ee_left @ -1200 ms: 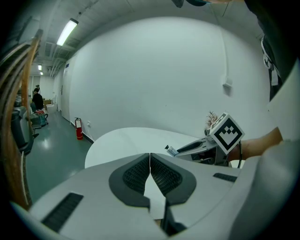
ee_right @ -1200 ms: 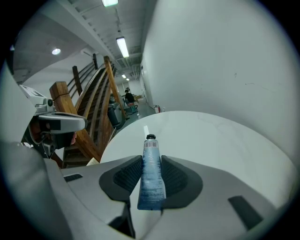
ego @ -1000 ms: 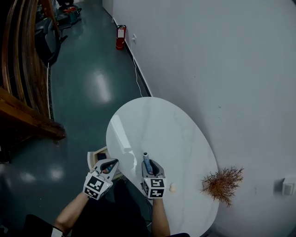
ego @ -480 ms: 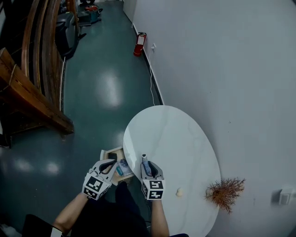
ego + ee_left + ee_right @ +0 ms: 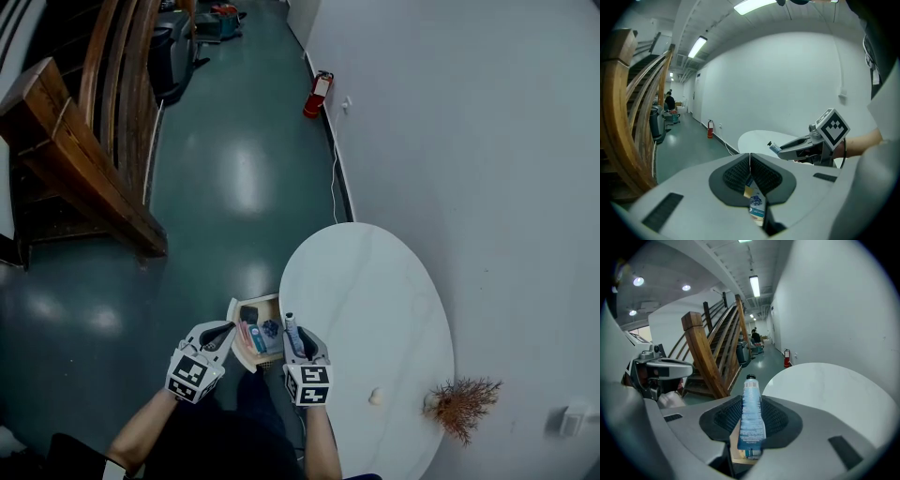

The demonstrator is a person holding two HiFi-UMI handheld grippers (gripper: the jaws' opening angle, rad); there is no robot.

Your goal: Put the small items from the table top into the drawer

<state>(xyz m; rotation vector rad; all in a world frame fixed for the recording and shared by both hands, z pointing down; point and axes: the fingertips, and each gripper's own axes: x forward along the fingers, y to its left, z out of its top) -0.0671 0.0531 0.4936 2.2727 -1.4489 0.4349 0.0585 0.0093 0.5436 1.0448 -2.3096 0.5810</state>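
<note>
White table [image 5: 375, 272] bears one pale item [image 5: 377, 397]; right gripper [image 5: 298, 337] clamps one tube [image 5: 292, 328].

Down the corridor, a red fire extinguisher [image 5: 320, 94] stands at the foot of the pale grey wall [image 5: 469, 122], a white wall socket [image 5: 347, 103] just above it. A thin white cable [image 5: 334, 183] trails along the skirting below. The glossy dark teal floor [image 5: 234, 187] throws back the lights. Left side, a brown wooden staircase [image 5: 84, 159] climbs away. Bottom right, a dried reddish-brown twiggy plant [image 5: 461, 401] sits close to the wall, with a small white wall box [image 5: 567, 420] beside it.
</note>
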